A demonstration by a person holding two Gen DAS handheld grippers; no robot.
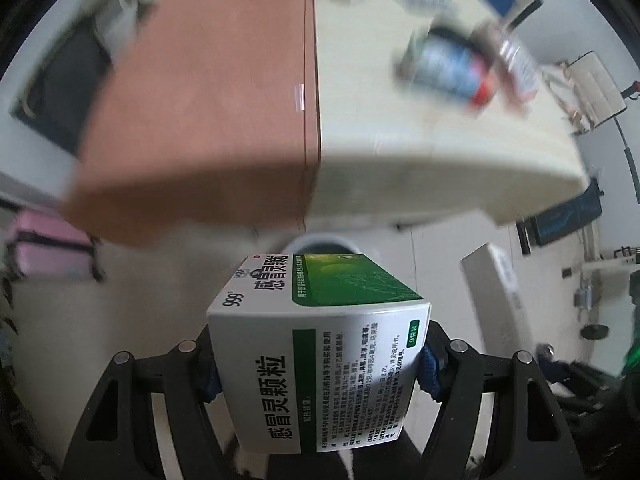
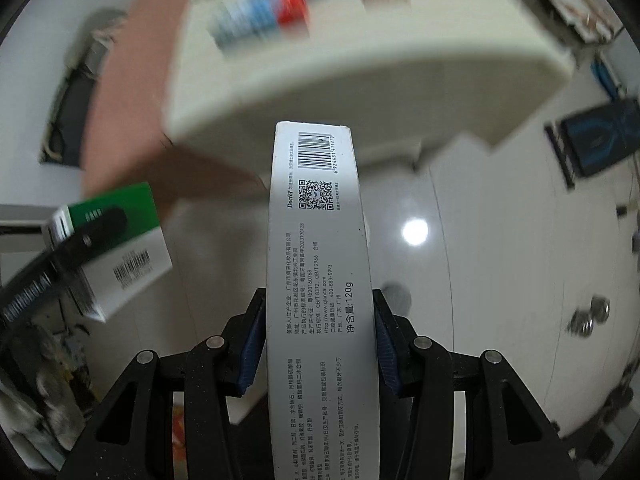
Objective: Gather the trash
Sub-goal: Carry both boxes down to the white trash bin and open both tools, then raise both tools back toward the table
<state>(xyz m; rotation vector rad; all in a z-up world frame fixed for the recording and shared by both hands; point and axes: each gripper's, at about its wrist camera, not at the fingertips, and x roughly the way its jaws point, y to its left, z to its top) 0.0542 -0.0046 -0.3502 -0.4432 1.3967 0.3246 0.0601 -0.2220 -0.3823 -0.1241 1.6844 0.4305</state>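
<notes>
Our left tongs (image 1: 320,372) are clamped on the medicine box (image 1: 320,344), a white and green carton gripped by its two sides between the blue pads (image 1: 430,368). Just past its far end, at twelve o'clock, we see the rim of a white bin (image 1: 320,240) on the pale floor (image 1: 432,272). Our right tongs (image 2: 320,344) are clamped on the toothpaste box (image 2: 318,264), a long white carton that runs straight out toward twelve o'clock, barcode at its far end. From the right wrist, the medicine box sits at nine o'clock. The bench (image 2: 360,64), cream with a brown part beside it, fills the top of both views; a blurred bottle (image 1: 452,66) with a blue label lies on it, at two o'clock from the left wrist.
</notes>
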